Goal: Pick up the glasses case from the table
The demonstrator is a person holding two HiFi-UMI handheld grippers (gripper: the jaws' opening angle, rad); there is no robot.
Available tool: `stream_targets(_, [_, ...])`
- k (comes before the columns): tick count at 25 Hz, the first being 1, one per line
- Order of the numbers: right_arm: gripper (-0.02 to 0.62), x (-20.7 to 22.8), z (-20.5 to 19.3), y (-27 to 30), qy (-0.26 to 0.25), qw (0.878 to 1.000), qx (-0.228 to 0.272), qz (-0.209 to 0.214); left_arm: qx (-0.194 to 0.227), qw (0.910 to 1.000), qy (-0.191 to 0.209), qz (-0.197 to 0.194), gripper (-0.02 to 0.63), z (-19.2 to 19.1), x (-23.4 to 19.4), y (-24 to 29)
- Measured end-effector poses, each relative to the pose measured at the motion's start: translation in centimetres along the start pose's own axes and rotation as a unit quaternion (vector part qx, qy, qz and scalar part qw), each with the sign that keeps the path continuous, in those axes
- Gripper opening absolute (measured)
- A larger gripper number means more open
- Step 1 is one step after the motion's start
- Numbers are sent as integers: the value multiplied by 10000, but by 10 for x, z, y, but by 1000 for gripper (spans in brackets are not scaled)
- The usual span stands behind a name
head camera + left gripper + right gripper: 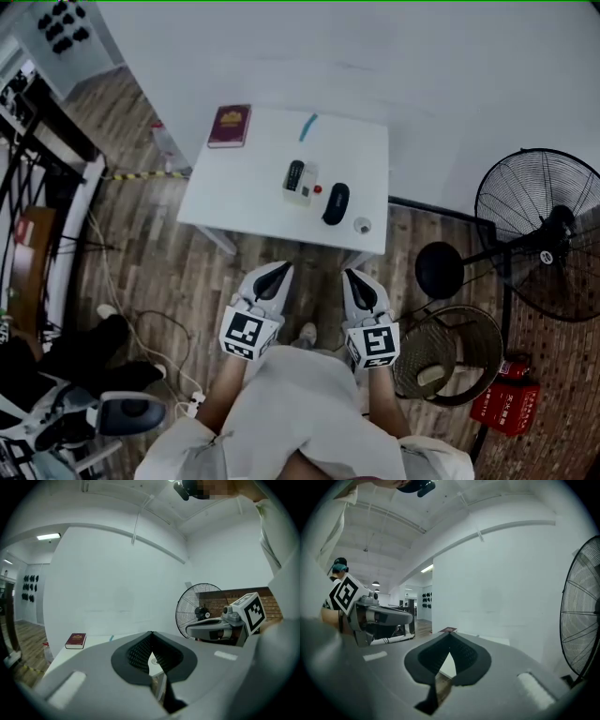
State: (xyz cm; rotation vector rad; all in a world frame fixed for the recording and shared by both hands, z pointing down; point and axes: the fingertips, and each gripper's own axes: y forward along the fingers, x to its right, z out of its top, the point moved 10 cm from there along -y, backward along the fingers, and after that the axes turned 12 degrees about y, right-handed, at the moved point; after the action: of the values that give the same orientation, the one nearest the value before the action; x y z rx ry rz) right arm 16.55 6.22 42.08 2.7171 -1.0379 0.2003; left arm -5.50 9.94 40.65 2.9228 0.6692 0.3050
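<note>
Both grippers short of the table, case not yet reached.

My left gripper (279,272) and right gripper (354,278) hang side by side just off the table's (244,192) near edge. Both sets of jaws are closed tip to tip on nothing, as there's nothing to grip out here. The black case (335,203) lies toward the table's near right corner, with a remote (294,175) just left of it. A red book (230,125) sits at the far left corner. I judge my right gripper the better placed, though it must open first.
</note>
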Motion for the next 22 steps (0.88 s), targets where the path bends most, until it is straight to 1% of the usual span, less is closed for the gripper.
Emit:
stream_targets(2, [5, 10, 1, 5, 25, 10000, -27, 39, -73, 10000, -25, 23, 18, 4, 1, 8])
stream_targets(5, [5, 20, 4, 14, -5, 9999, -54, 108, -66, 9999, -34, 68, 18, 3, 1, 19])
stream_targets(13, [5, 40, 10, 45, -41, 9997, -66, 238, -72, 9999, -43, 136, 18, 1, -16, 51])
stream_targets(22, [5, 60, 13, 86, -17, 9999, -94, 58, 15, 10000, -91, -22, 18, -8, -51, 97])
